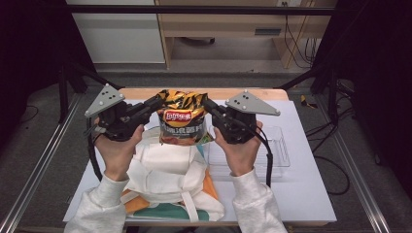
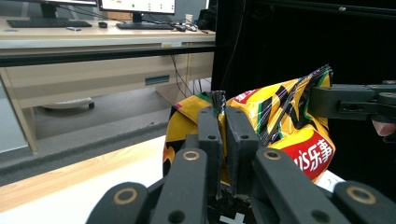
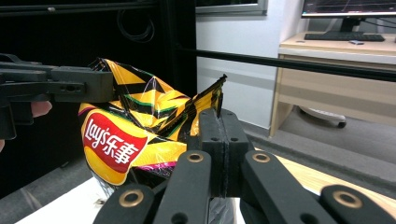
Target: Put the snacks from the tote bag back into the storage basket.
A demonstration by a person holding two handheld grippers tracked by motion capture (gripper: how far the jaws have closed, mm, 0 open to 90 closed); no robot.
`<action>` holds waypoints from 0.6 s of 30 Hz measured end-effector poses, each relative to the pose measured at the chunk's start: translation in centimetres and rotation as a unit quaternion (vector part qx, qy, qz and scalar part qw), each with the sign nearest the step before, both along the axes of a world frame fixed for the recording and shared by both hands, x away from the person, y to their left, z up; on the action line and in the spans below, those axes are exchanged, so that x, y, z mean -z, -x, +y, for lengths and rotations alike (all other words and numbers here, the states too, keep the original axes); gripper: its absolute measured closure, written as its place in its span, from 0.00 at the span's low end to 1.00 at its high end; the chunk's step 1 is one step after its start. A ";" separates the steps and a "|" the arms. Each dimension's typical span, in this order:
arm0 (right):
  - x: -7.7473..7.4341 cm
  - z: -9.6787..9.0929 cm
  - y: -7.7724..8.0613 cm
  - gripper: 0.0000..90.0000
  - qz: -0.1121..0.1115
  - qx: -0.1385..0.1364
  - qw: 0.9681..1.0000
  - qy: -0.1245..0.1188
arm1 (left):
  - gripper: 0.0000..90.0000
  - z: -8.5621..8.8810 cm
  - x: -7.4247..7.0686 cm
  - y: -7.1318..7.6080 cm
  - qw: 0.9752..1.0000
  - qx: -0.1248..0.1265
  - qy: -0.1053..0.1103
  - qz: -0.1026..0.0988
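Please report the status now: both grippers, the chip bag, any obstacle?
Left gripper and right gripper shut on chip bag top corners. Bag above tote bag. No obstacle.

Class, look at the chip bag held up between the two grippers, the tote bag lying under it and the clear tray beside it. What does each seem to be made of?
Chip bag: thin glossy plastic film, probably foil-lined; it crinkles and glints. Tote bag: matte woven cloth, likely canvas; soft folds, fabric straps. Clear tray: rigid transparent plastic; the table shows through it.
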State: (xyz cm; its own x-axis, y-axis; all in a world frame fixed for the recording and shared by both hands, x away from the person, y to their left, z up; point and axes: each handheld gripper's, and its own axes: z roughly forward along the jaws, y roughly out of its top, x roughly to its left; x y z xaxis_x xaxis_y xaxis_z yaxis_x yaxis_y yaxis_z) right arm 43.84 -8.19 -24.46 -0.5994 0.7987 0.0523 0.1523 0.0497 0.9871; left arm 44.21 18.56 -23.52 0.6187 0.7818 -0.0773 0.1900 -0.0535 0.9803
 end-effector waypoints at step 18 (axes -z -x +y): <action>0.4 -4.6 0.0 1.00 0.004 0.037 0.999 0.001 | 0.95 -4.9 0.6 -1.6 1.000 0.023 0.001 0.009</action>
